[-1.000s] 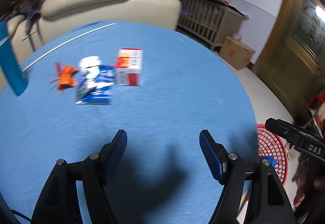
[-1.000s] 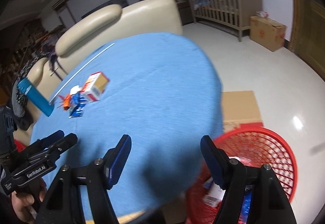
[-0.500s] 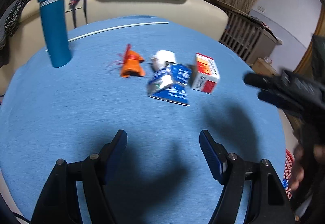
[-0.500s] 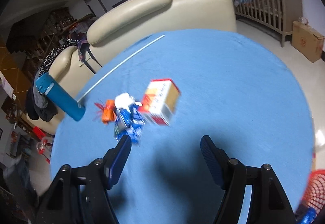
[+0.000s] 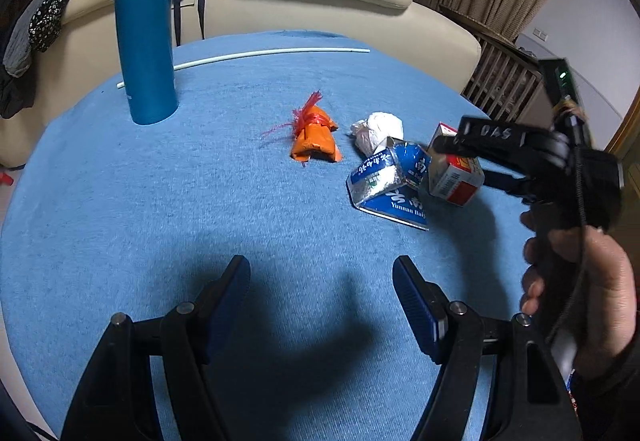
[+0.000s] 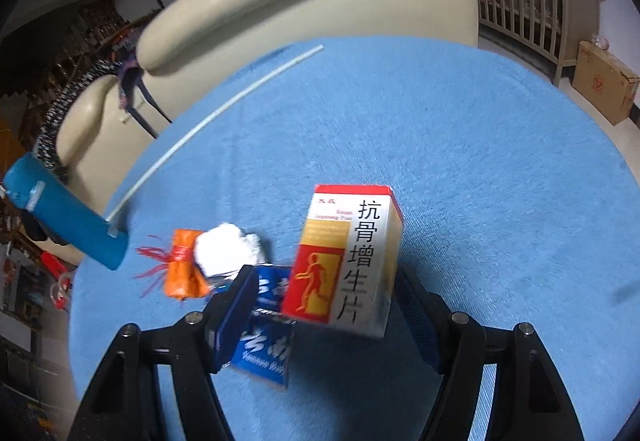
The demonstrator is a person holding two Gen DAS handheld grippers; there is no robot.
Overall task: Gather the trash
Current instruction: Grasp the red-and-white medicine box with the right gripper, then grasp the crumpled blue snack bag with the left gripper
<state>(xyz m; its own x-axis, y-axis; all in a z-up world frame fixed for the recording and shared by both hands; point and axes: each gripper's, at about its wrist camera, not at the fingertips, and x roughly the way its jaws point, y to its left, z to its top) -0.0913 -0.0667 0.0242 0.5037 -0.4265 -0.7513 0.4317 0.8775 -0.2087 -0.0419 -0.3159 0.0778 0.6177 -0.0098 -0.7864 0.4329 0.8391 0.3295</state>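
**Four trash items left on table, right gripper lined up on the box**

Four pieces sat bunched at the right-centre of the blue table [image 5: 160, 209]: medicine box [image 6: 348, 261], torn blue carton [image 5: 390, 181], white paper wad [image 5: 378, 129], orange wrapper [image 5: 314, 137]. Box was farthest right and touching the carton, so probably the easiest first pick.

Right gripper [image 6: 324, 305] was spread wide with the box between its jaws. The left pad overlapped the carton in that view; could not tell whether either pad touched the box. Nothing gripped yet. My read: jaws were kept wide to clear the box's width before closing.

Left gripper [image 5: 320, 293] was released and empty over bare cloth at the near edge, well apart from the pile. Likely parked to stay out of the way.

Box: white with red top band, red-and-yellow panel with a walking figure, black Chinese lettering. Appeared tilted, one end propped on the carton. Looked rigid and light.

Risk: the left pad could snag the carton on closing.

Blue flask [image 5: 146, 25] and white rod [image 5: 260, 55] stood at the far left, probably not trash.
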